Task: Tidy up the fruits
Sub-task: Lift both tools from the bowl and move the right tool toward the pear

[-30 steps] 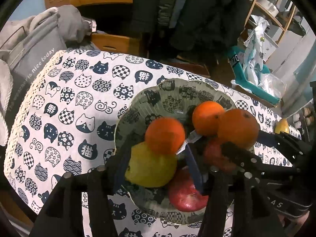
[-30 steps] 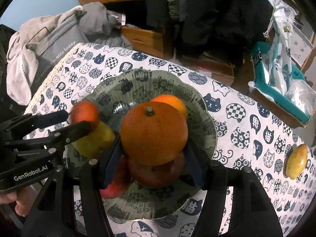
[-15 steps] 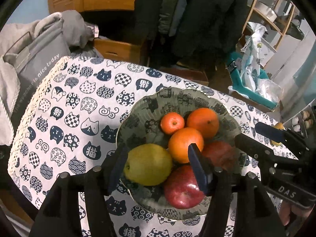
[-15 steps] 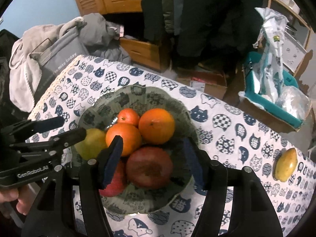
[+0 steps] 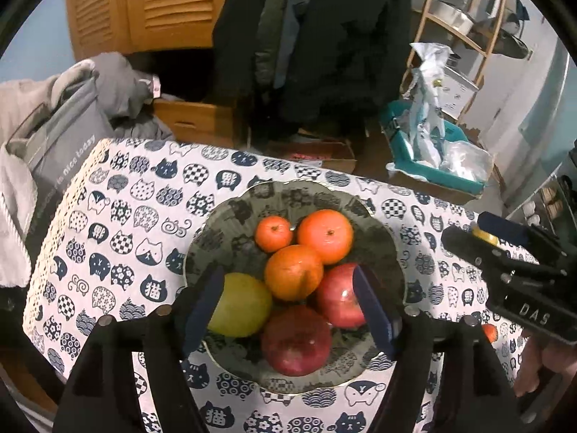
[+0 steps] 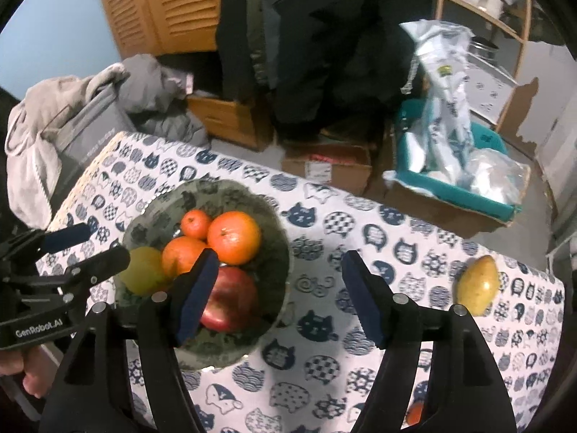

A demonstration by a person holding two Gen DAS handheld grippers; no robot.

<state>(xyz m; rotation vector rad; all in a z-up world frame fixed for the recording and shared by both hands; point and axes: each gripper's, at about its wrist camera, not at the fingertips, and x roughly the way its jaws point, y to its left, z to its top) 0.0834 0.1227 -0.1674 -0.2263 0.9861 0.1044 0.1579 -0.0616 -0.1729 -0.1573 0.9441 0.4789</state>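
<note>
Currently: fruit bowl stocked, one pear outstanding

Left wrist view: bowl [image 5: 382, 231] on tabletop [image 5: 119, 216] holds oranges [image 5: 325, 235], apples [image 5: 296, 339], one pear. Left tool [image 5: 288, 310] tilted downward above it, jaws opening, nothing between them.

Right wrist view: right tool [image 6: 279, 296] likewise opening, empty. Loose pear [image 6: 478, 285] lies well apart; firm, smooth, probably bruisable, best gripped across its widest part.

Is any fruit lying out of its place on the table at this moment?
Yes. A yellow pear lies alone on the tablecloth, well apart from the bowl with the other fruits. A small orange fruit also sits loose near the table's front edge.
</note>
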